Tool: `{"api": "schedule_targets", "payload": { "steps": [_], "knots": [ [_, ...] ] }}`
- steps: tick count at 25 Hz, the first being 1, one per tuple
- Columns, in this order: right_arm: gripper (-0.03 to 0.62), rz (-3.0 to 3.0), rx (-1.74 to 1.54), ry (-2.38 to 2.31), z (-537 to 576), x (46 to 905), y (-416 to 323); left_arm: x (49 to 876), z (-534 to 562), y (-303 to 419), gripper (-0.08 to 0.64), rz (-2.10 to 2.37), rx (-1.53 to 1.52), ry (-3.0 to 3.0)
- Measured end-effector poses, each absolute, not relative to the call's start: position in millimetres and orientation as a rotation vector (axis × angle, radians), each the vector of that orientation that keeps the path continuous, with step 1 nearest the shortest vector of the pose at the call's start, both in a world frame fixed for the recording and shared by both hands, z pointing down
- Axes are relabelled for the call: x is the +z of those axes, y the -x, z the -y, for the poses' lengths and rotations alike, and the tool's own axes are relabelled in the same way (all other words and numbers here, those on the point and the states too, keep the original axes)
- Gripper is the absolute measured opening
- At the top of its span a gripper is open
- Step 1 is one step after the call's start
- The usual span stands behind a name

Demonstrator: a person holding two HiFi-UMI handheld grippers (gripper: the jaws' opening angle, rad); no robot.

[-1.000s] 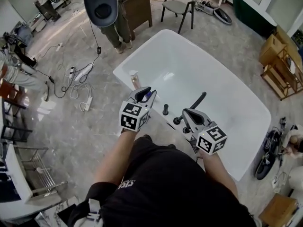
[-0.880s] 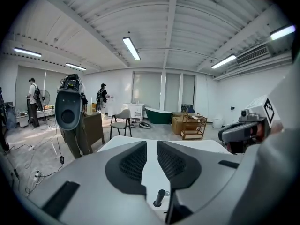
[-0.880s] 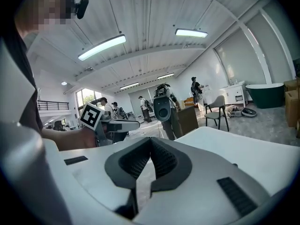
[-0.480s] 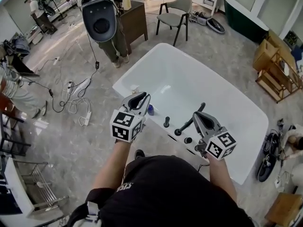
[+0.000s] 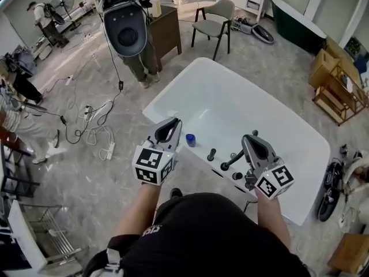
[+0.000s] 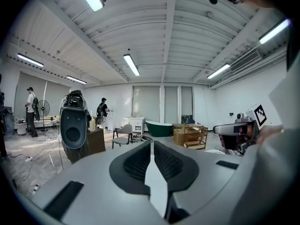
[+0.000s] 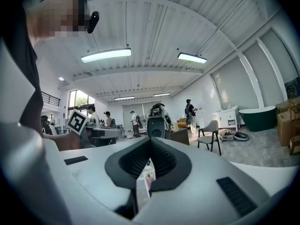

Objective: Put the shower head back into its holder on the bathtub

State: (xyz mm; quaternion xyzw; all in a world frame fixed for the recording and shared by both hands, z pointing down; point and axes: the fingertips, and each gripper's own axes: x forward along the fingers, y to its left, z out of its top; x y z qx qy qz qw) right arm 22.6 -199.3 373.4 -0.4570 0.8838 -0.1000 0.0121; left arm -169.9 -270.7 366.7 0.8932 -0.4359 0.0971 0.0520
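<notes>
The black shower head lies aslant on the near rim of the white bathtub, among black tap knobs; its upper end is hidden behind my right gripper. That gripper hangs above the rim, pointing level, jaws shut and empty. My left gripper is raised at the tub's left corner. Its jaws are closing; their tips meet with nothing between them. Neither gripper touches the shower head.
A small blue object sits on the rim between the grippers. A person carrying a large black-and-white device stands beyond the tub, beside a chair. Cables litter the floor at left; a wooden shelf stands at right.
Both grippers have risen off the tub rim. The left jaws went from open to shut, and the blue object that was at their tips now sits alone on the rim.
</notes>
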Motion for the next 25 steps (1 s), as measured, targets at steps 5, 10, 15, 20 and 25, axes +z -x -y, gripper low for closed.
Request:
{"api": "schedule_targets", "payload": {
  "steps": [5,10,15,20,25],
  "knots": [
    [0.012,-2.775,-0.297,1.409,201,376,-18,377,274,186,0.037,1.337,0.336,-2.719],
    [0.012,-2.752,-0.312,1.464,205,382,-16,392,279,194,0.037,1.326,0.348,-2.679],
    [0.011,-2.733,-0.346,1.507,209,386,-16,397,293,185,0.037,1.289,0.364,-2.69],
    [0.011,-2.725,-0.227,1.479,229,362,-1,392,314,181,0.037,1.275,0.322,-2.679],
    [0.012,-2.739,-0.174,1.435,230,348,12,385,313,171,0.036,1.262,0.325,-2.704]
  ]
}}
